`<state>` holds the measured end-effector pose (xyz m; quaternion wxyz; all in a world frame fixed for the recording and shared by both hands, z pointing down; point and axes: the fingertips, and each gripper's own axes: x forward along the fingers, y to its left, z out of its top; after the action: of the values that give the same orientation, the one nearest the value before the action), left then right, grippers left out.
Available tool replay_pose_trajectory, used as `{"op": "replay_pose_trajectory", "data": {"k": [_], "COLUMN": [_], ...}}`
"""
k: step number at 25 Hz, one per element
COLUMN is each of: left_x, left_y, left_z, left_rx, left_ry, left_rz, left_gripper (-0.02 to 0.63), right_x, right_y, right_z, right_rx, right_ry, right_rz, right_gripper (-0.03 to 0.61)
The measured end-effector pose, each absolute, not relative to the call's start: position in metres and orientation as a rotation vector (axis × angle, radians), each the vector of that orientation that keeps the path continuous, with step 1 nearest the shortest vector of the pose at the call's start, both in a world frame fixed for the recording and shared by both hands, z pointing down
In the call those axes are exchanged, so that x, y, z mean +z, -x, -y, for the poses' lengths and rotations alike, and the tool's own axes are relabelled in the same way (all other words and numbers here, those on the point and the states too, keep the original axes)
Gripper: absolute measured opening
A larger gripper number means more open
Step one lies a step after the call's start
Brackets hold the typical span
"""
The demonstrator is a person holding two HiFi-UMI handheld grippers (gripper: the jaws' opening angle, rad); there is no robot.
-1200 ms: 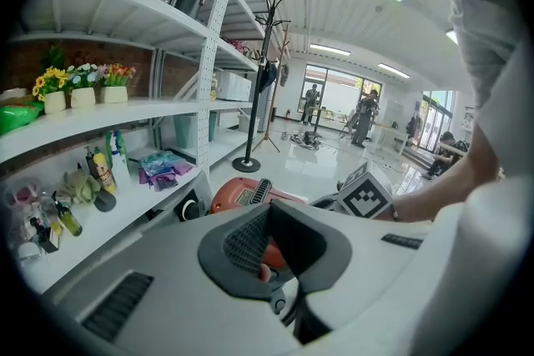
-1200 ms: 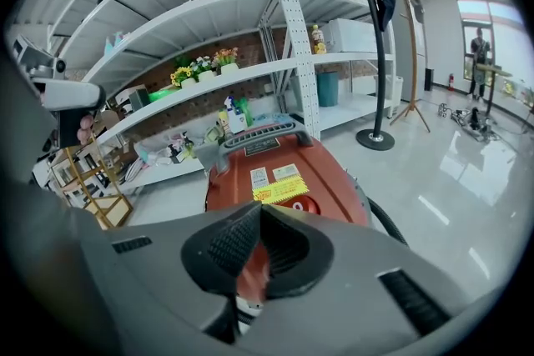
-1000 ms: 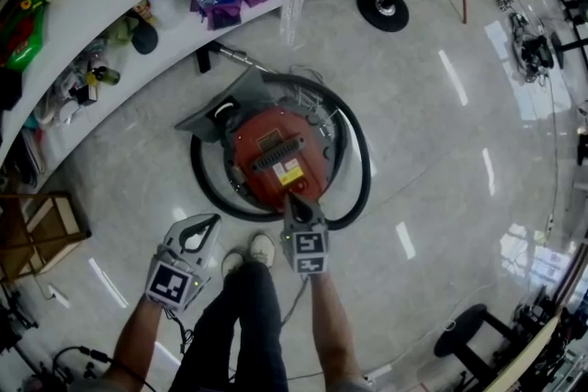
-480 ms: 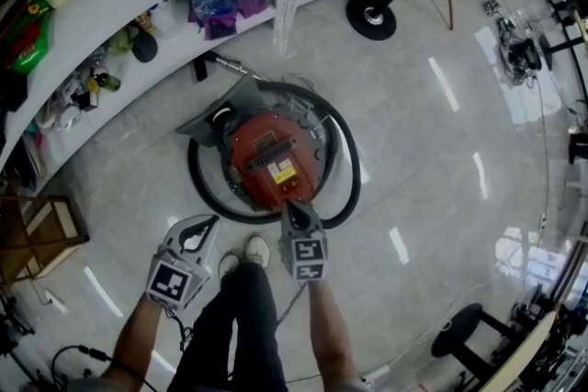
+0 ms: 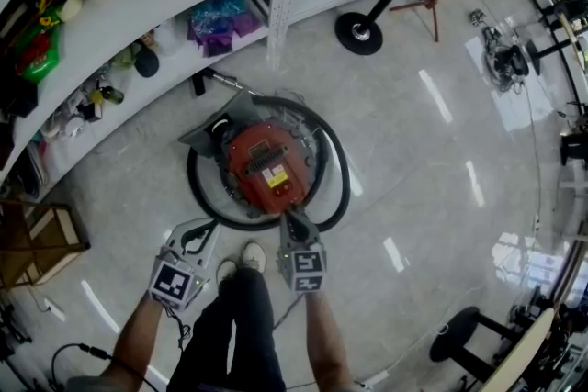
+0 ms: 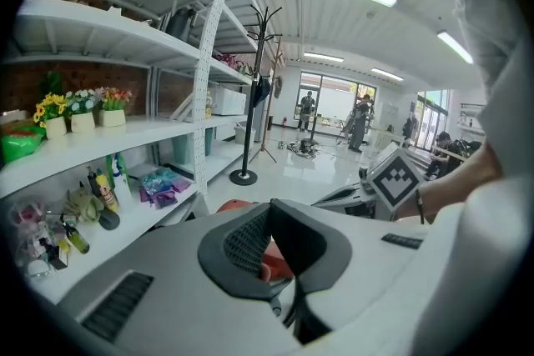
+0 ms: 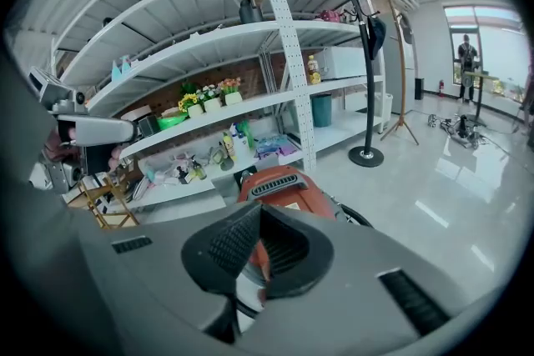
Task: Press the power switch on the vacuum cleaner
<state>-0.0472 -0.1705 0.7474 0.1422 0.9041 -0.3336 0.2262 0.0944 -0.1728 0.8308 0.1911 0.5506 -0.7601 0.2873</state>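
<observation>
Right tool [image 5: 295,218], closed, backed off yellow-labelled vacuum cleaner [image 5: 262,162]; left tool [image 5: 209,224] closed too

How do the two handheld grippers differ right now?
The right gripper reaches the near edge of the red vacuum cleaner; the left gripper is held back beside the person's shoes. The right gripper points straight ahead; the left gripper slants inward. Both have jaws shut on nothing and carry a marker cube.
</observation>
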Motion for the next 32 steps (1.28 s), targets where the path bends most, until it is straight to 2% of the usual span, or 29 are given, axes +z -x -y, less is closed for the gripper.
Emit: {"op": "replay_pose_trajectory", "data": {"k": [32], "left_x": [0.579], "left_y": [0.053], "left_z": [0.148], "left_rx": [0.599], "left_ry": [-2.735], "left_rz": [0.988], "left_gripper": [0.007], "right_x": [0.623], "right_y": [-0.073], "right_z": [0.120], "right_rx": [0.686], "right_ry": [-1.659], "right_rz": [2.233], "right_gripper": [0.012]}}
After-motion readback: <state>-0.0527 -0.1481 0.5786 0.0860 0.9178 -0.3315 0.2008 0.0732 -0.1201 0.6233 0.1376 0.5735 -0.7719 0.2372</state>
